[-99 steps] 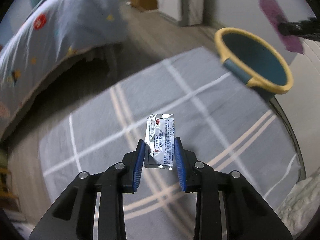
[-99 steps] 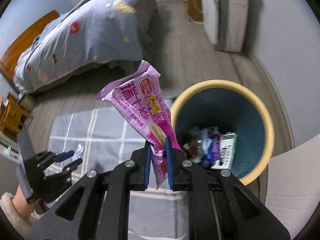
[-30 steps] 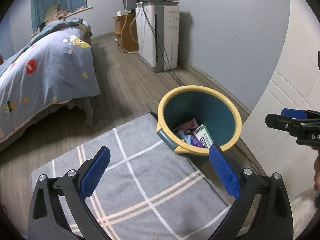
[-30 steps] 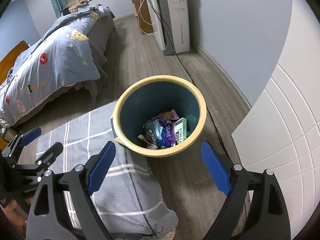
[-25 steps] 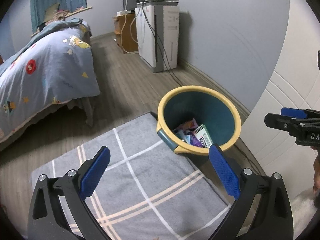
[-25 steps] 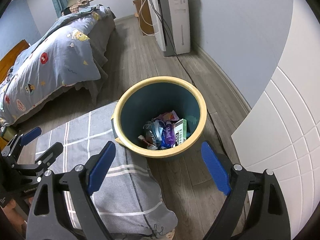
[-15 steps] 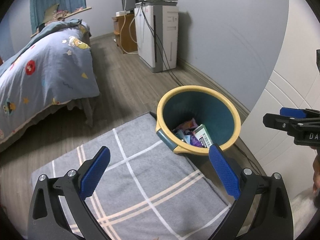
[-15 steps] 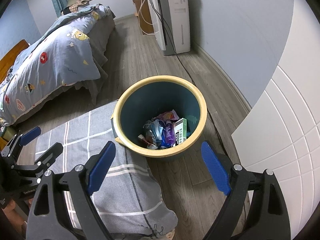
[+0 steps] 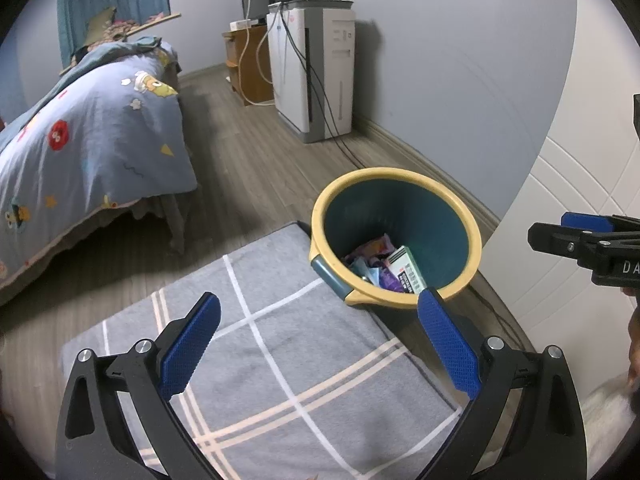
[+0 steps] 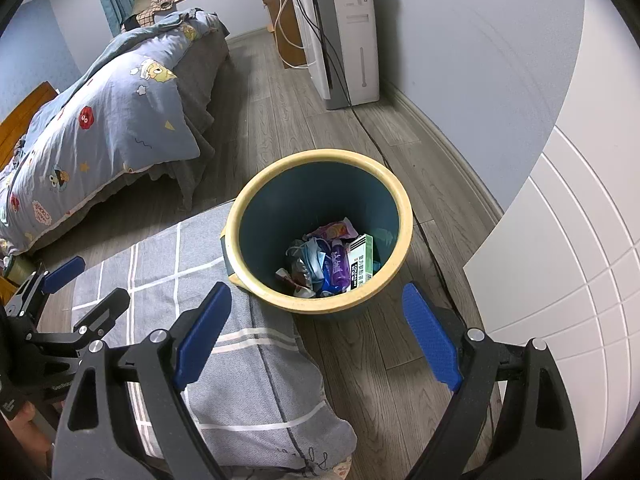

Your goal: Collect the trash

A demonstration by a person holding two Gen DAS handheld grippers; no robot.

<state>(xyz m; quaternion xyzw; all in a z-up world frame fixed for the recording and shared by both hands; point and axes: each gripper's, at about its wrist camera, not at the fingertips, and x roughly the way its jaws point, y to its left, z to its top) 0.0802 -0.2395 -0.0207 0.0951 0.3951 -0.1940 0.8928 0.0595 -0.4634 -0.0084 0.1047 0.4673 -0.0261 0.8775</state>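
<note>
A teal bin with a yellow rim (image 9: 394,174) (image 10: 320,156) stands on the wood floor at the rug's corner. Inside it lies the trash (image 10: 332,256) (image 9: 384,268): a pink wrapper, a purple packet, a white and green box and blue scraps. My left gripper (image 9: 318,312) hangs open over the grey checked rug (image 9: 280,360) with nothing between its blue pads. My right gripper (image 10: 316,300) is open too, empty, just short of the bin's near rim. Each gripper shows at the edge of the other's view.
A bed with a blue cartoon quilt (image 9: 80,140) fills the left. A white appliance (image 9: 320,72) with cables and a wooden stand sit by the far wall. A cable (image 10: 400,184) runs along the floor past the bin. A white panelled surface (image 10: 560,260) rises on the right.
3.3 s ago each gripper was shut on a wrapper; both are now open and empty, and a pink wrapper lies in the bin. Over the last second nothing has moved.
</note>
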